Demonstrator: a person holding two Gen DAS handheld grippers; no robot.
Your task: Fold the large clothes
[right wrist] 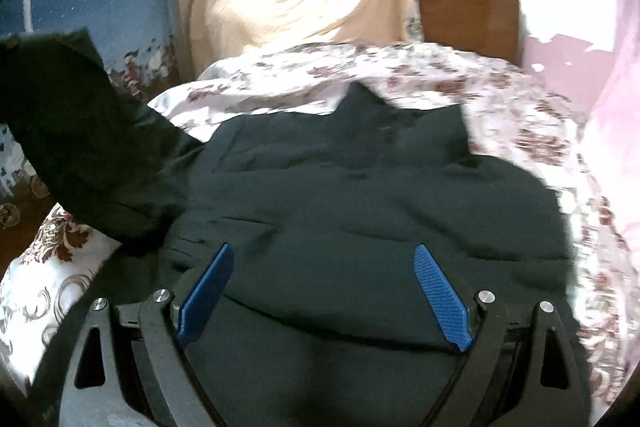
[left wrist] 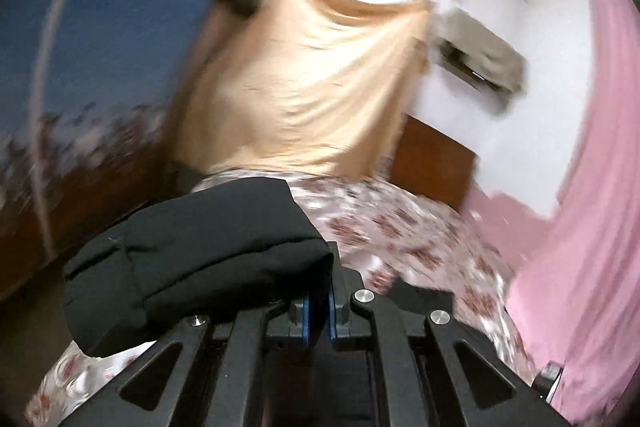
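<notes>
Left claw (left wrist: 316,311): bottom centre of left wrist view, blue pads drawn nearly together, pinching black padded cloth (left wrist: 200,259) that bulges toward 10 o'clock | Right claw (right wrist: 324,291): bottom centre of right wrist view, blue fingers (right wrist: 440,299) splayed wide toward 11 and 1 o'clock, nothing pinched, tilted downward.

Floral-sheeted bed (right wrist: 500,95) — dark jacket (right wrist: 360,195) spread on it.
</notes>
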